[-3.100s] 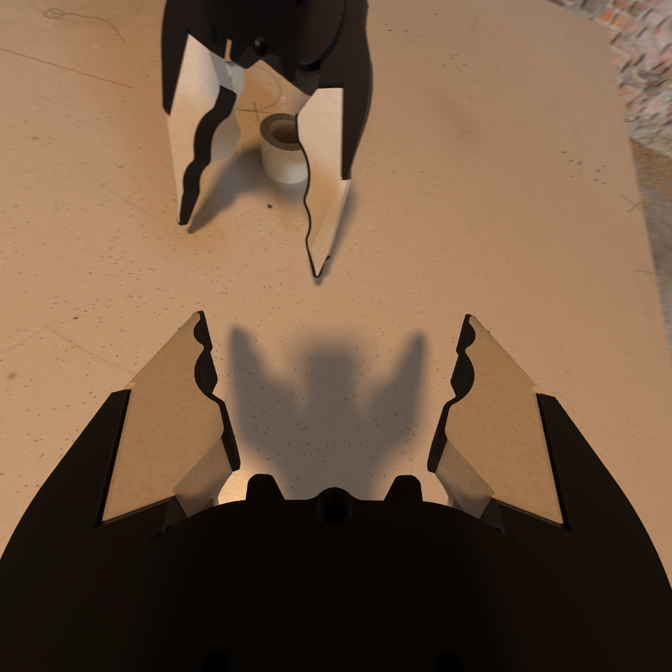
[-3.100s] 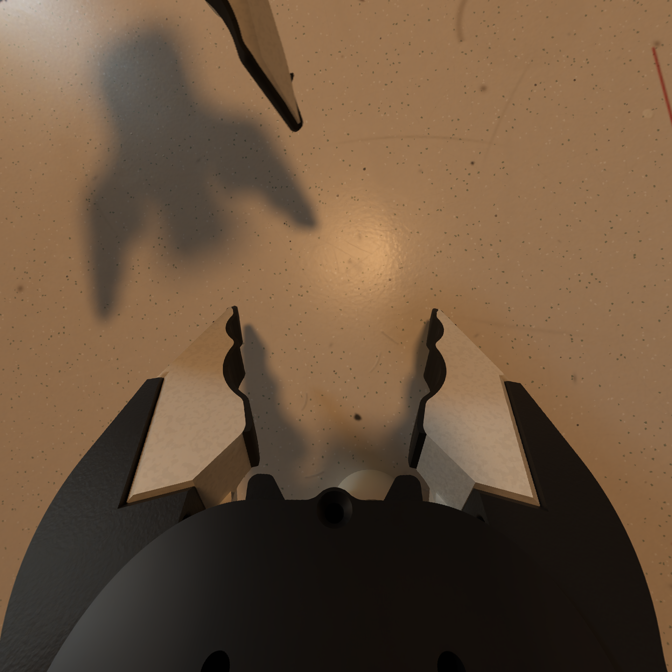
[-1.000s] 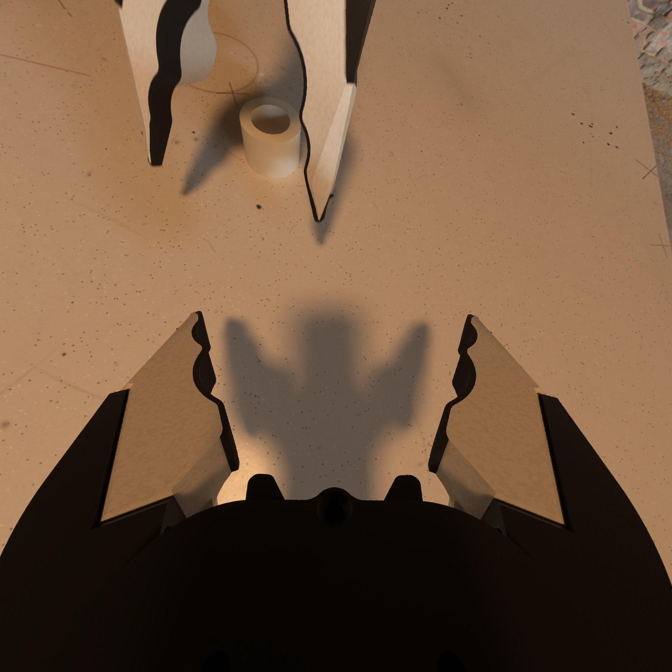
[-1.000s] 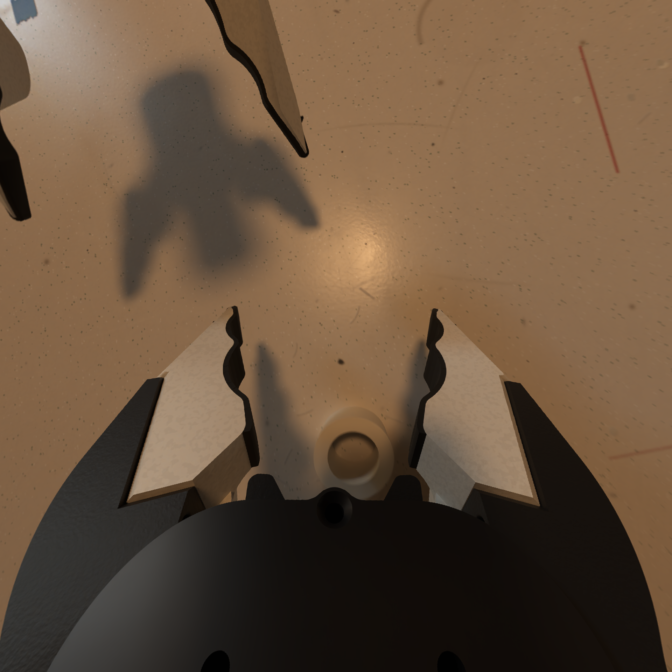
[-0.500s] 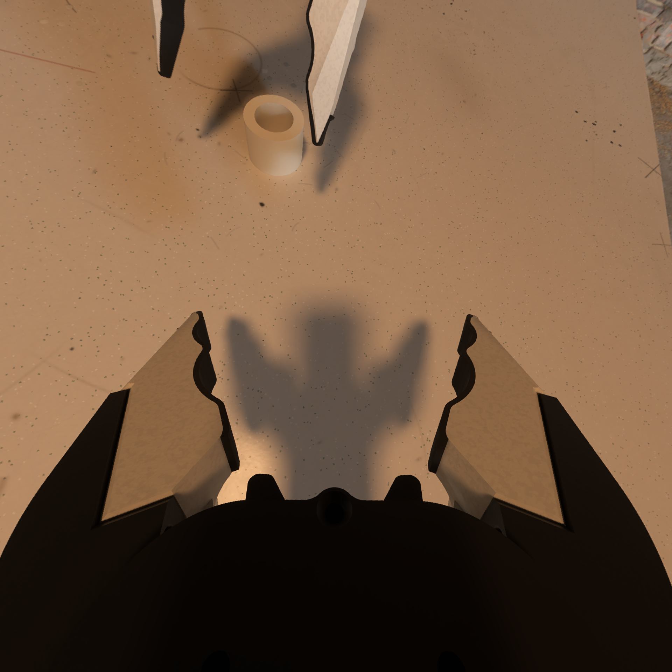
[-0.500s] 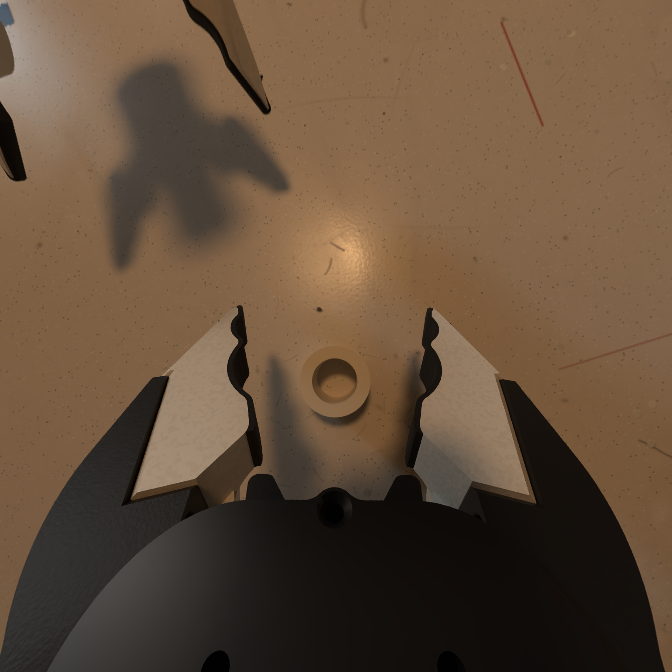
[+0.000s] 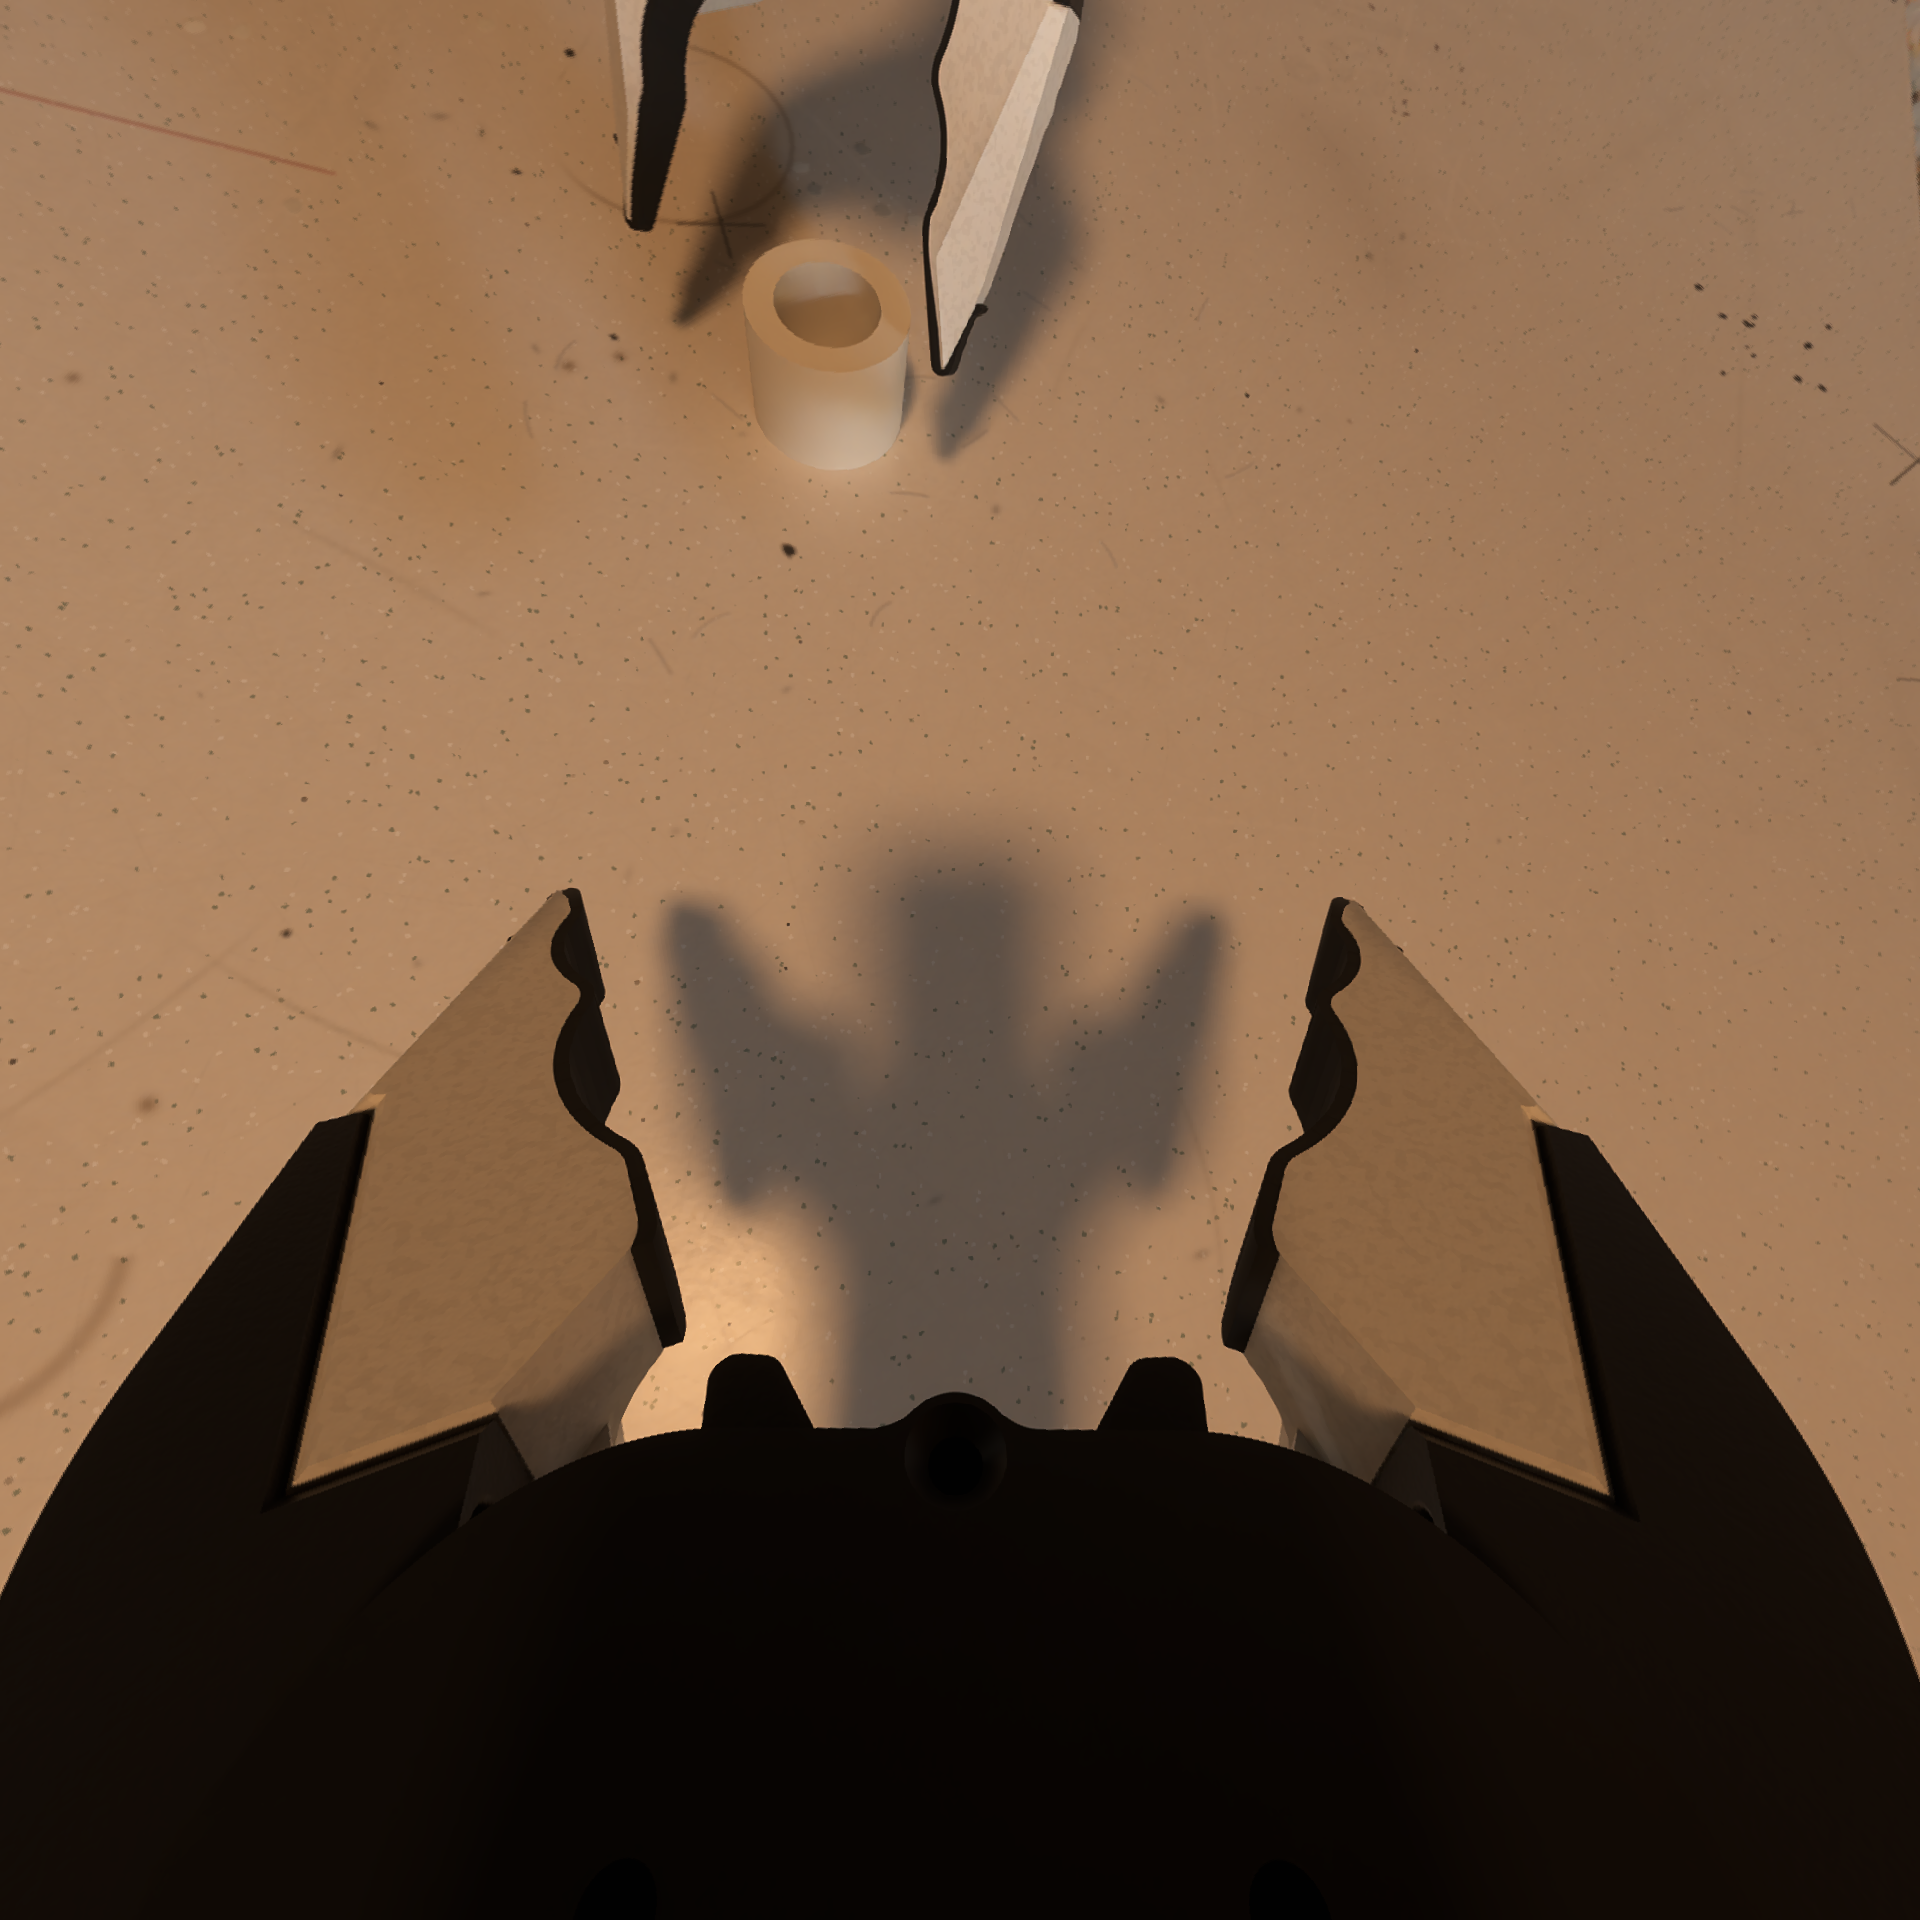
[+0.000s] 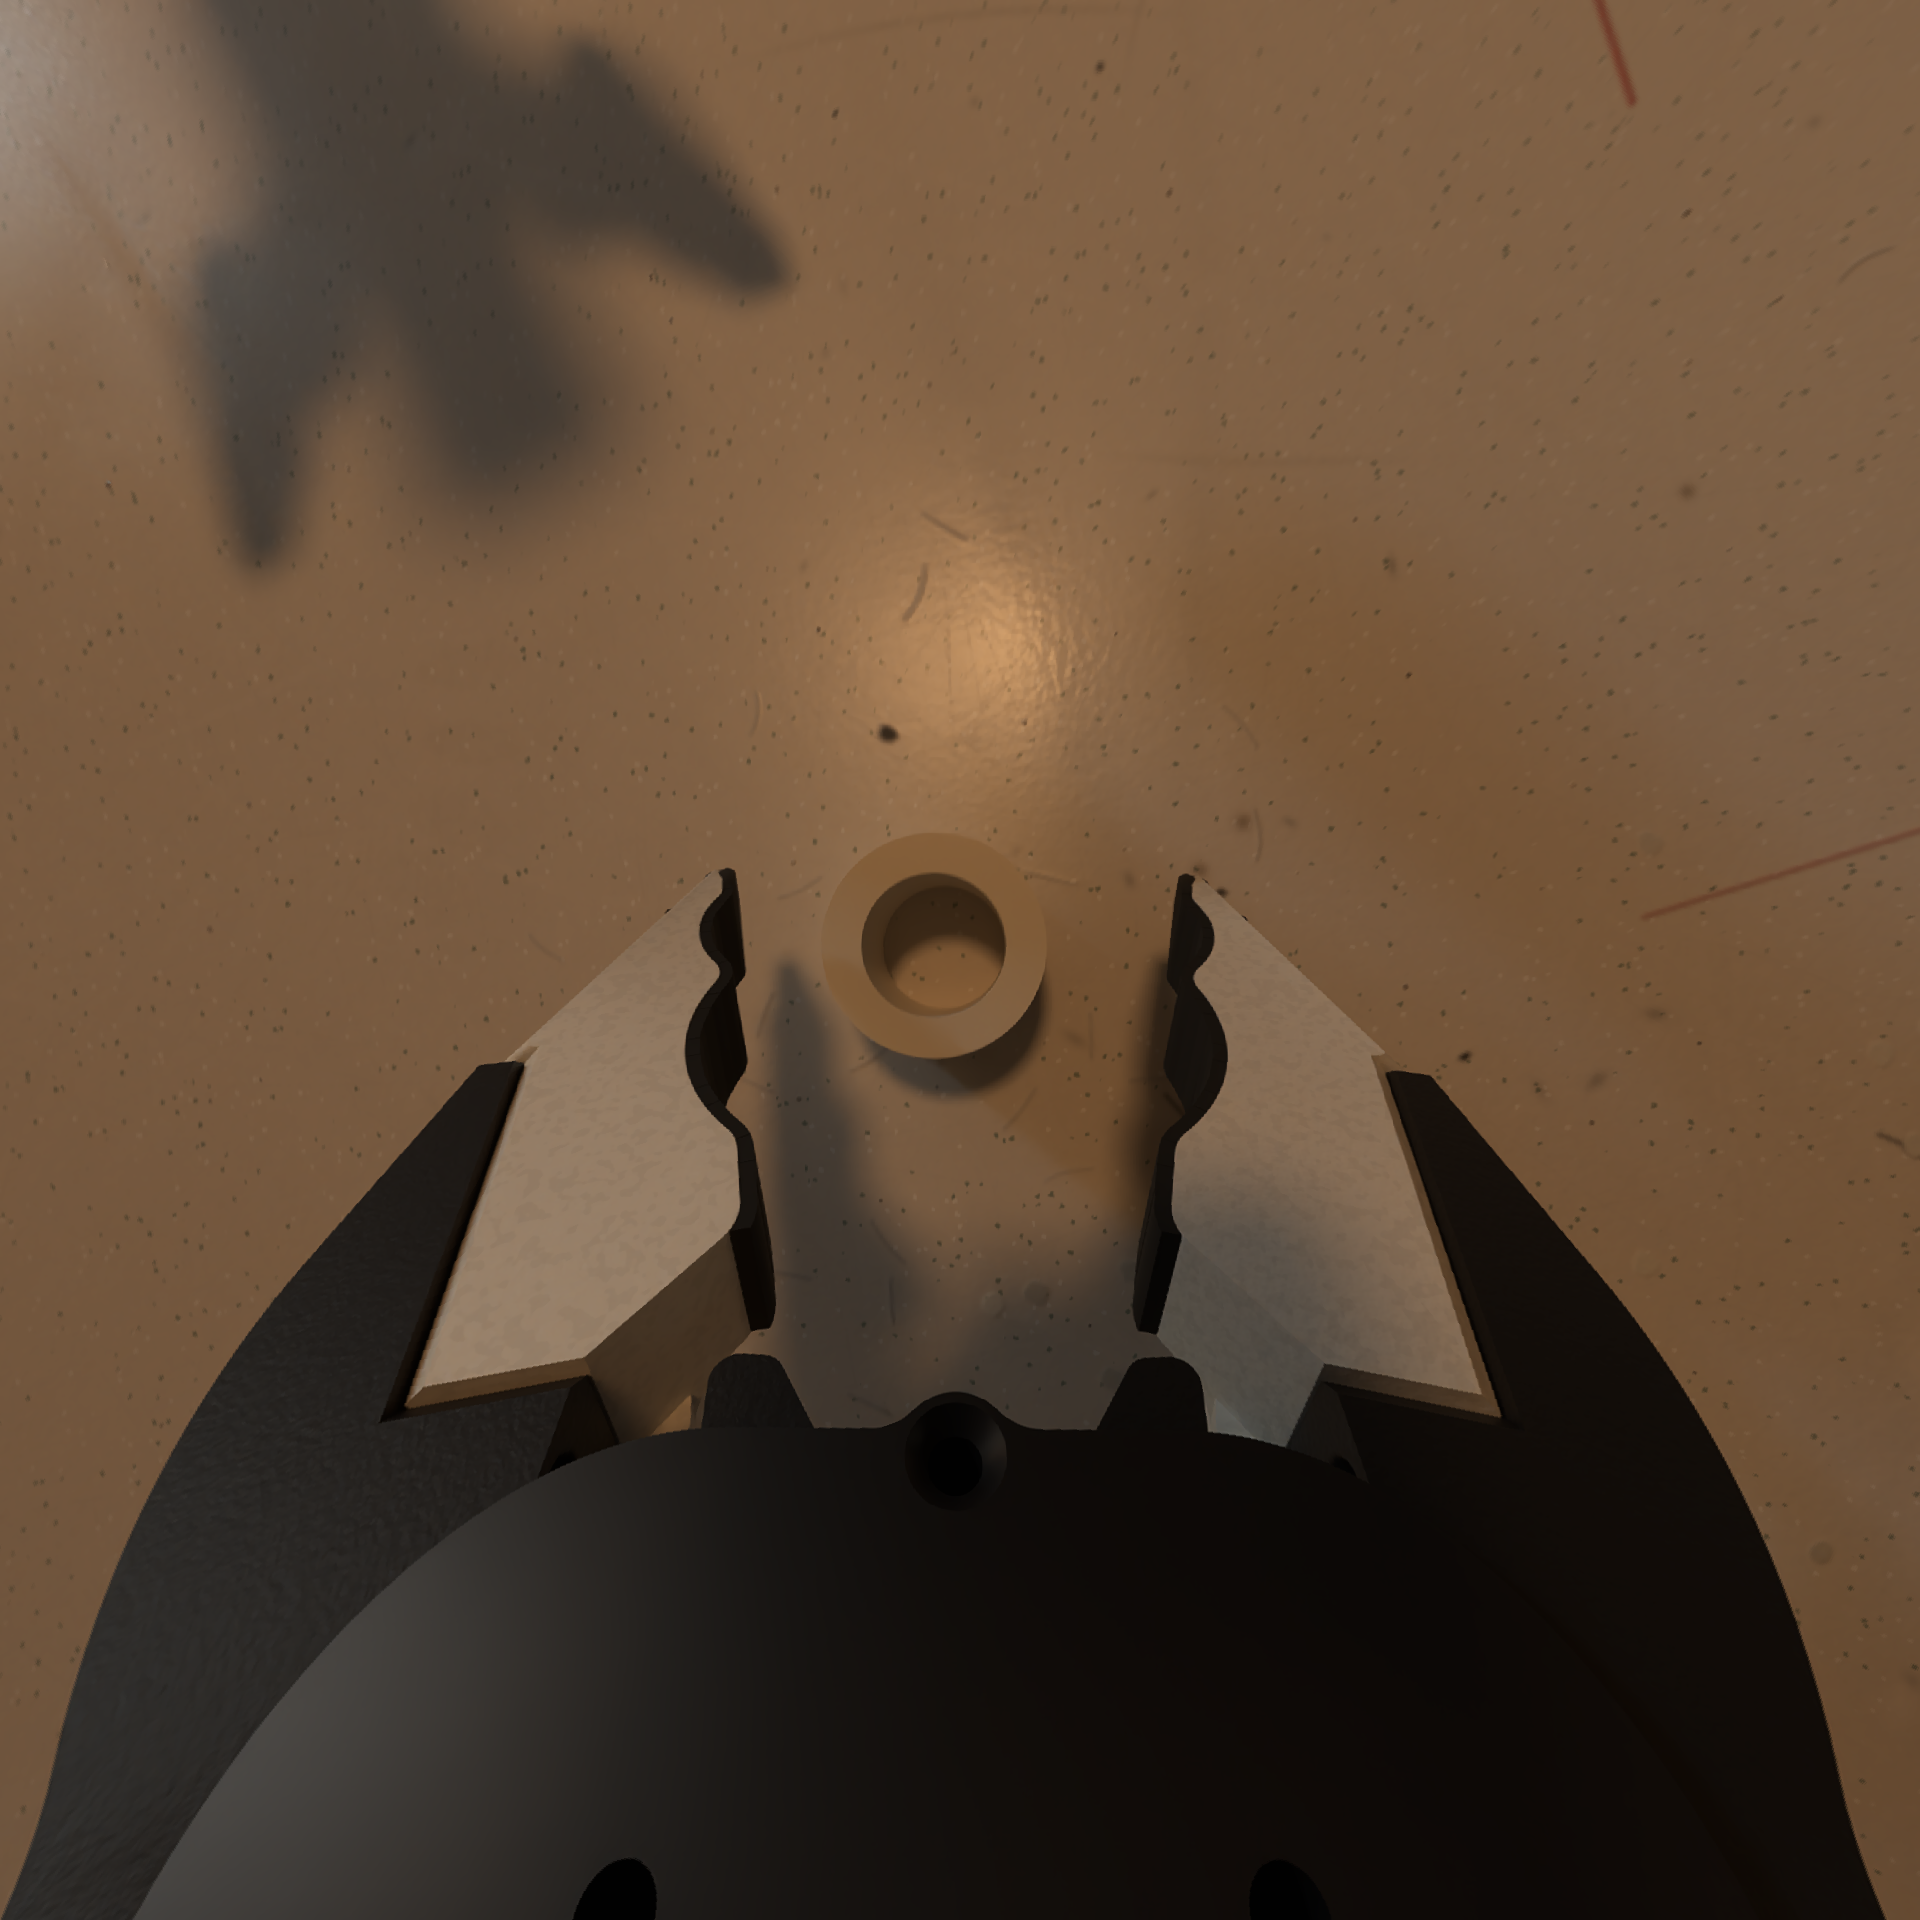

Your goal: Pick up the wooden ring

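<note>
The wooden ring (image 7: pixel 828 353) is a short pale cylinder with a round hole, standing upright on the tan tabletop (image 7: pixel 1351 623). In the right wrist view I look almost straight down on the ring (image 8: pixel 933 943). My right gripper (image 8: pixel 954 888) is open and empty, above the ring, with the ring between its two fingertips. In the left wrist view the right gripper (image 7: pixel 790 296) shows at the top, one fingertip on each side of the ring. My left gripper (image 7: pixel 954 904) is open and empty, well back from the ring above bare table.
The tabletop (image 8: pixel 1455 520) is speckled, with thin red scratch lines (image 8: pixel 1766 883) and a pencilled circle with a cross (image 7: pixel 727 208). The shadow of the left gripper (image 8: pixel 447 312) lies at the upper left of the right wrist view.
The right gripper has moved back and lowered, so the ring went from under its base to between its fingertips, and its jaws have narrowed somewhat. The left gripper has hardly moved.
</note>
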Tool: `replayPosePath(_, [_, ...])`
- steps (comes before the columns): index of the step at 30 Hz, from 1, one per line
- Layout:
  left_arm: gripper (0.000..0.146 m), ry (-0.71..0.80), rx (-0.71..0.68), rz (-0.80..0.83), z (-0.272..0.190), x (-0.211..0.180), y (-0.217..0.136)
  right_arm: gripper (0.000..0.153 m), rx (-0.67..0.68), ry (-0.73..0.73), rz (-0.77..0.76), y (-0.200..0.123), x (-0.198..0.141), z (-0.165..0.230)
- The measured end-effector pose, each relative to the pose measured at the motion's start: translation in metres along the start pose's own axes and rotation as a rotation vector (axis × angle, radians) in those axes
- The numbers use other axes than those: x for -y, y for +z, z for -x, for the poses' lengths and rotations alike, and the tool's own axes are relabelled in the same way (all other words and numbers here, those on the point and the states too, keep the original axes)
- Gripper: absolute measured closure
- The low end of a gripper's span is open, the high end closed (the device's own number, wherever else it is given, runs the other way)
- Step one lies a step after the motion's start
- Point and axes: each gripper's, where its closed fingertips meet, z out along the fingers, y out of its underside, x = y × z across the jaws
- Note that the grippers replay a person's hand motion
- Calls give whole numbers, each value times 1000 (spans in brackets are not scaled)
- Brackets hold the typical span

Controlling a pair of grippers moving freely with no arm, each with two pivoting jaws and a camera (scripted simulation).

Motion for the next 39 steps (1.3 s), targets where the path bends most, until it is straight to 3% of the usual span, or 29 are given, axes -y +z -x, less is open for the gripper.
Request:
replayPosePath(7, [12, -7, -5, 19, -1, -1, -2, 79, 14, -22, 49, 1, -17, 1])
replayPosePath(16, [12, -36, -17, 29, -5, 0, -3, 105, 19, -80, 54, 8, -18, 7])
replayPosePath(39, [12, -123, -58, 10, -4, 3, -4, 105, 15, -90, 37, 3, -17, 7])
